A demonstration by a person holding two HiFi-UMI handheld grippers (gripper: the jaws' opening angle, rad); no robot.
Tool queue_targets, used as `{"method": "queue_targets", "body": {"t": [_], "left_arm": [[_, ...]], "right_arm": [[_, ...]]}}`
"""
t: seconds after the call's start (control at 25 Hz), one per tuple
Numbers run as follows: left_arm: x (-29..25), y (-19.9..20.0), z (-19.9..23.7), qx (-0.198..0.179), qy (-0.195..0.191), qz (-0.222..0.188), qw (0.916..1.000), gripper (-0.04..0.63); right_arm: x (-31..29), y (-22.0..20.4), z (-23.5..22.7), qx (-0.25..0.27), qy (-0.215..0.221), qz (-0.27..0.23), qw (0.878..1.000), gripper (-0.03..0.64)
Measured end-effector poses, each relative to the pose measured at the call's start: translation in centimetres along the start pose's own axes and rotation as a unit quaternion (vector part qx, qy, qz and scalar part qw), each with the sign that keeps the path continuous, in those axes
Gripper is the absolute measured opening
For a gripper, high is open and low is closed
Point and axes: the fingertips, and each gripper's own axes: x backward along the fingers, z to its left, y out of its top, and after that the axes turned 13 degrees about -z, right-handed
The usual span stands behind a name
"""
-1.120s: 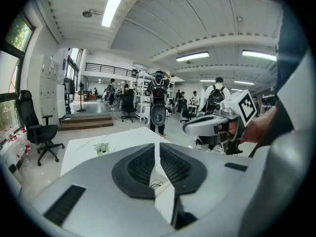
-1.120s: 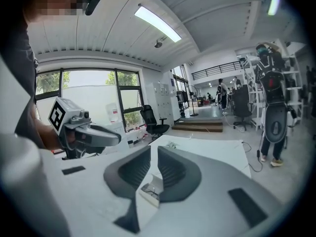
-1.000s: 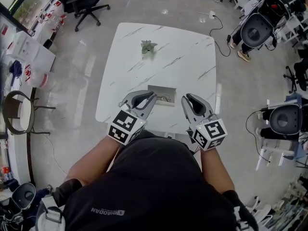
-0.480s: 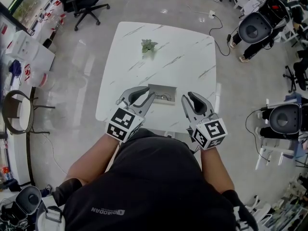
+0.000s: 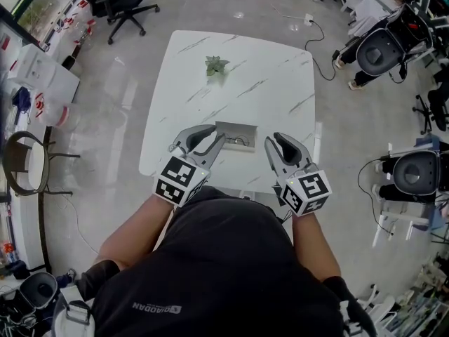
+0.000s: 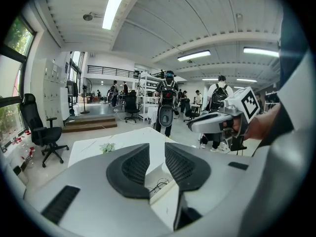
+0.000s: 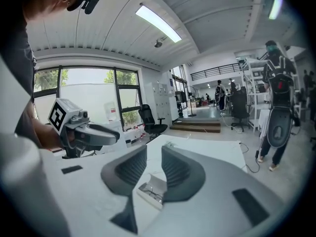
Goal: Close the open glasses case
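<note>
The case (image 5: 236,137) lies on the tabletop (image 5: 266,90) by its 6 o'clock edge, with the plant (image 5: 216,67) well apart at the case's 12 o'clock. The left claw (image 5: 205,140) is at the case's 9 o'clock and the right claw (image 5: 279,146) at its 3 (both over that near edge).

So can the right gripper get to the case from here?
Probably yes. The right gripper, jaws open and empty, hovers just to the right of the open case, with nothing between them on the table.

An open-plan lab or workshop (high ceiling, strip lights (image 6: 116,4)): an office chair (image 5: 123,2) at eleven o'clock of the marble table (image 5: 266,69), with storage racks (image 6: 148,90) and standing people (image 6: 168,102) beyond.
</note>
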Motion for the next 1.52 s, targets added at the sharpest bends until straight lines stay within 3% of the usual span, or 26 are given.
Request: {"method": "queue_targets", "body": {"t": [0.48,0.76,1.24,1.52], "left_arm": [[0.1,-0.9,0.3,0.003,0.004,0.012,0.9999,0.100],[-0.3,-5.8,0.8,-0.029,-0.001,0.070,0.9971,0.098],[-1.9,-18.1,3.0,-0.086,-0.022,0.192,0.9773,0.092],[-2.9,-21.6,3.4,-0.114,-0.038,0.230,0.9658,0.092]], "right_arm": [[-0.1,-1.4,-1.3,0.008,-0.008,0.017,1.000,0.078],[-0.3,-4.4,-2.1,0.019,-0.012,0.055,0.998,0.078],[-1.5,-7.0,-3.3,0.057,-0.015,0.092,0.994,0.078],[-2.8,-10.1,-4.7,0.088,-0.017,0.132,0.987,0.078]]}}
